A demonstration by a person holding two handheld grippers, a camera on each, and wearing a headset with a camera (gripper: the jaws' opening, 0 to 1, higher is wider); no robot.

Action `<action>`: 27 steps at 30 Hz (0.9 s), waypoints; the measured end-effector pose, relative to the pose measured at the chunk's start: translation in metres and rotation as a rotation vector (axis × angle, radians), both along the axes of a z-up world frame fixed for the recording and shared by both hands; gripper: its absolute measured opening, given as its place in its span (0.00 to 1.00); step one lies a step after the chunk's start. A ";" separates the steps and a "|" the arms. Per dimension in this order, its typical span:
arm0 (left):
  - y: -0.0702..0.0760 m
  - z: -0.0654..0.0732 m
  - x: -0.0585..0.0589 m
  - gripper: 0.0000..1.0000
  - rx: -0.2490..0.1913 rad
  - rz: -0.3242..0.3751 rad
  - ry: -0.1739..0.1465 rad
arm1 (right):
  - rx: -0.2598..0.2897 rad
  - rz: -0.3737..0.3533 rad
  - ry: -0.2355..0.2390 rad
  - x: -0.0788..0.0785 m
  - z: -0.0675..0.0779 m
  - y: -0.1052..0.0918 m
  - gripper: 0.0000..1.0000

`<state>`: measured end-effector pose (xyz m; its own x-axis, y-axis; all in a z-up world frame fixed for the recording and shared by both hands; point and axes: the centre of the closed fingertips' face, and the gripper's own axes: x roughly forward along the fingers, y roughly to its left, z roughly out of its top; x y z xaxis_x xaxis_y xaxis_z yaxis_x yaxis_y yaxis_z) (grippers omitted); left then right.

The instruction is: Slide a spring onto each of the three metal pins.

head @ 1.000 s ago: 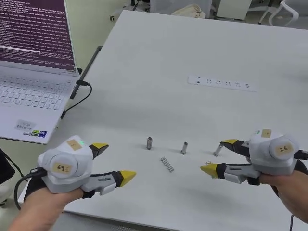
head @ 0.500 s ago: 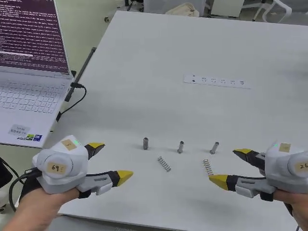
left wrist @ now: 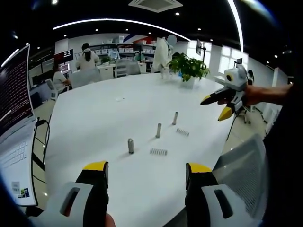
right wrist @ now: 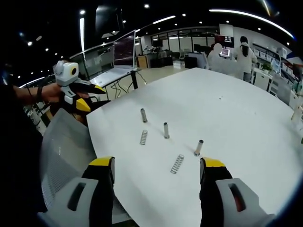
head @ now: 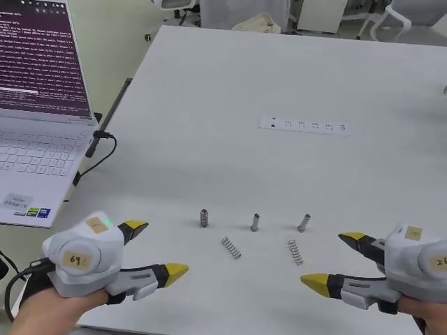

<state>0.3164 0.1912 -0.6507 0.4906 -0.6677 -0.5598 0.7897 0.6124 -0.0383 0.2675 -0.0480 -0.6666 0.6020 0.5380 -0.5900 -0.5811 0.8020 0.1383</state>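
Note:
Three short metal pins stand in a row on the white table (head: pixel 230 91): left pin (head: pixel 204 218), middle pin (head: pixel 255 222), right pin (head: pixel 304 222). The left pin looks ribbed and thicker, as if a spring sits around it. Two loose springs lie flat in front of the row, one (head: pixel 230 247) between the left and middle pins, one (head: pixel 295 252) near the right pin. My left gripper (head: pixel 155 248) hovers open at the near left, my right gripper (head: pixel 333 259) open at the near right. Neither holds anything. The same pins (left wrist: pixel 158 130) (right wrist: pixel 166 130) and springs (left wrist: pixel 158 152) (right wrist: pixel 177 163) lie ahead of the jaws.
An open laptop (head: pixel 35 105) sits at the left edge with a black cable (head: pixel 98 139) plugged in. A white power strip (head: pixel 302 126) lies further back on the table. The near table edge runs just under both grippers.
My right gripper has drawn back from the right pin toward the near edge, and a loose spring now lies uncovered there. The head camera has tilted, shifting the whole scene.

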 end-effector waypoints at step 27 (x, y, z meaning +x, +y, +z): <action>-0.035 -0.003 0.006 0.62 0.090 -0.183 -0.029 | 0.006 -0.032 0.023 -0.012 -0.004 -0.011 0.69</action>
<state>0.3228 0.1566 -0.6533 0.3829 -0.6948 -0.6088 0.8879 0.4587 0.0349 0.2553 -0.0586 -0.6702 0.6056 0.5222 -0.6004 -0.5518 0.8192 0.1559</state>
